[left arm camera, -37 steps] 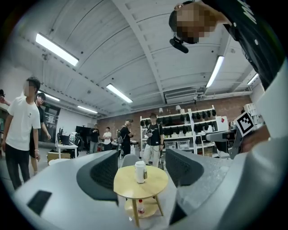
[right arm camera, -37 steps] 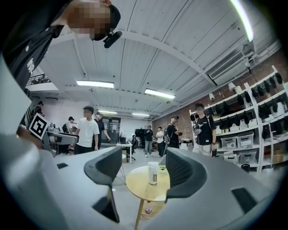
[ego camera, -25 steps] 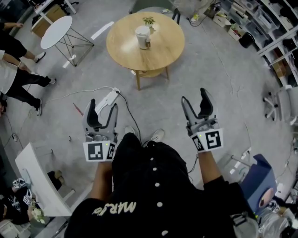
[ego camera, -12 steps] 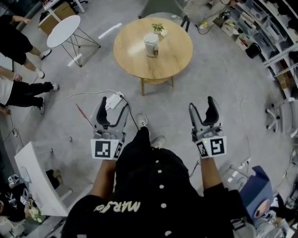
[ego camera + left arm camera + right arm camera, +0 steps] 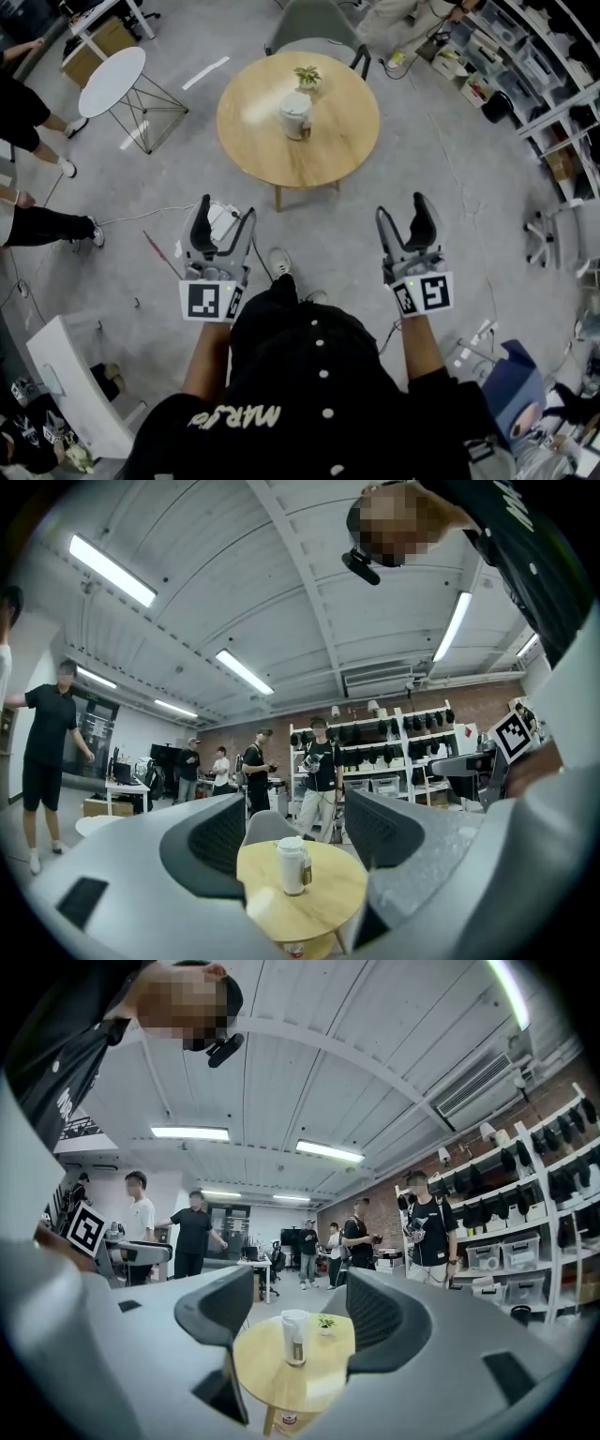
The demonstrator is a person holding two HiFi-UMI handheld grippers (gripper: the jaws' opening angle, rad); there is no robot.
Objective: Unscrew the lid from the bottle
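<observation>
Left gripper and right gripper (jaws apart, empty) face the bottle

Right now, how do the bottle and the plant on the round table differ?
The bottle is white and taller; the plant is green and small. The bottle stands near the middle of the table, the plant nearer its far edge. Both stand upright on it.

Ceiling strips give bright, even light, with glare on the table. Gripper views bend toward dark edges.
</observation>
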